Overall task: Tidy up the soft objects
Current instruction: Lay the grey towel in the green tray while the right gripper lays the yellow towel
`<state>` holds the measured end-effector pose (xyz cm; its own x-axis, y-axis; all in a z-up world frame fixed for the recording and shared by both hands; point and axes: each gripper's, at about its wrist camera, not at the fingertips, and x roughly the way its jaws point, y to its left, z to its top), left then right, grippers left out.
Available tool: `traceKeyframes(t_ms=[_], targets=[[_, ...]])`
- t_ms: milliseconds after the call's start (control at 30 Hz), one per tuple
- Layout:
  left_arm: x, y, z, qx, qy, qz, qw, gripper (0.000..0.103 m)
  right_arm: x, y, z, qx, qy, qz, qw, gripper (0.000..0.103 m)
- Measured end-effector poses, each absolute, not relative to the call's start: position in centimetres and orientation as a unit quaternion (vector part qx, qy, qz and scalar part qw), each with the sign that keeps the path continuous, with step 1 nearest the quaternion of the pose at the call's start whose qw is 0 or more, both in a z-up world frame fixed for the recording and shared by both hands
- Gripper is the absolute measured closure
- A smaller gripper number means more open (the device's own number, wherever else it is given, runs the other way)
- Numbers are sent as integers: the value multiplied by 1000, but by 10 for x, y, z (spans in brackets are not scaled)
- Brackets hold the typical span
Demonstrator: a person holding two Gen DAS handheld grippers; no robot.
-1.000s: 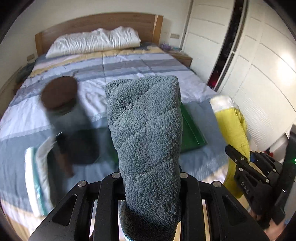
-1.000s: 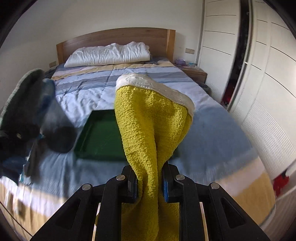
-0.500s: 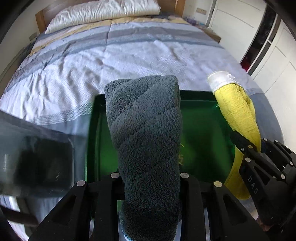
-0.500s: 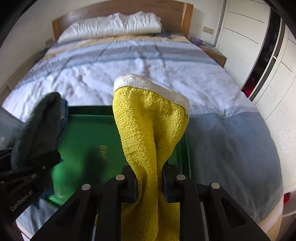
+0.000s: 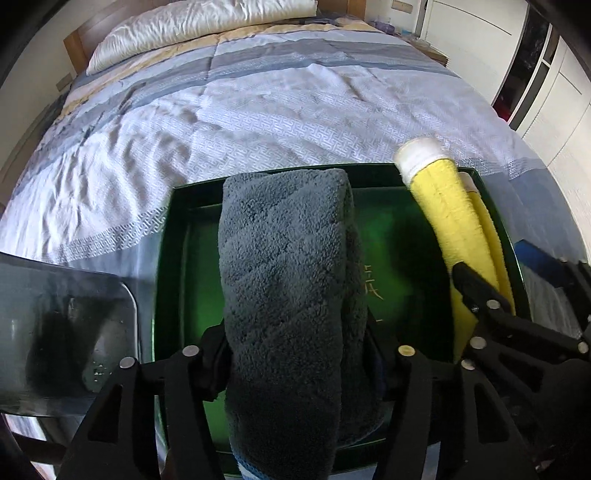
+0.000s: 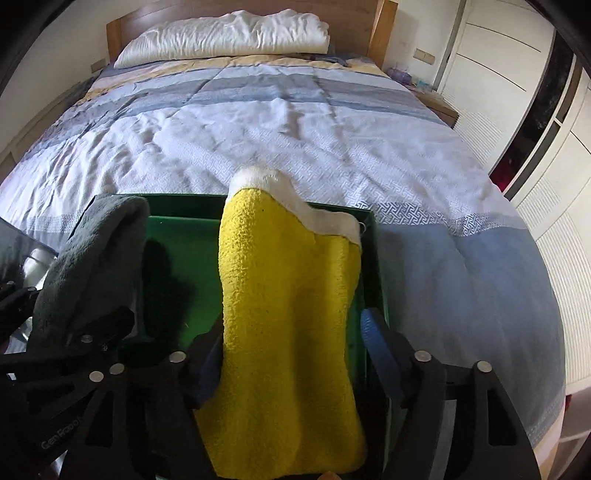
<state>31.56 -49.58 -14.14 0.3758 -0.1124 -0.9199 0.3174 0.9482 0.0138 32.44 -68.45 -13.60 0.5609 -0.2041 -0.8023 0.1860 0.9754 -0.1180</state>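
Note:
A green tray (image 5: 391, 236) lies on the bed's near end. My left gripper (image 5: 295, 336) hangs over the tray's left half with a folded grey fleece towel (image 5: 284, 277) standing between its fingers; the jaws are opening and the fluffy towel fills the gap. My right gripper (image 6: 291, 332) is over the tray's (image 6: 177, 236) right half around a yellow towel (image 6: 284, 295) with a white hem. Its jaws are opening too, and the blue right pad (image 6: 373, 332) stands clear of the cloth. Each view shows the other towel beside it: the yellow one (image 5: 454, 210), the grey one (image 6: 96, 258).
The tray sits on a wide bed with a grey, white and yellow striped quilt (image 6: 295, 122), a white pillow (image 6: 229, 33) and a wooden headboard at the far end. White wardrobe doors (image 6: 554, 184) line the right. A dark glossy flat object (image 5: 66, 325) lies left of the tray.
Both grippers came forward and down from the bed's foot until they hang over the green tray. Both pairs of jaws have spread wider around their towels.

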Motion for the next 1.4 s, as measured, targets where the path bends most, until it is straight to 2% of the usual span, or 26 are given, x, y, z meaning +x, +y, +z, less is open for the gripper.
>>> traceKeyframes(t_ms=[367,1100,1400], targets=[[316,-491,-131,111,531,-104,833,40,310,-682,-116,-14,442,-122,888,11],[314,-486,-137,110,520,-103,841,40,310,-678,-121,-16,440,-126,889,10],[304,-486,-133,116,486,-98,861,40,307,-675,-120,-27,429,-128,894,10]])
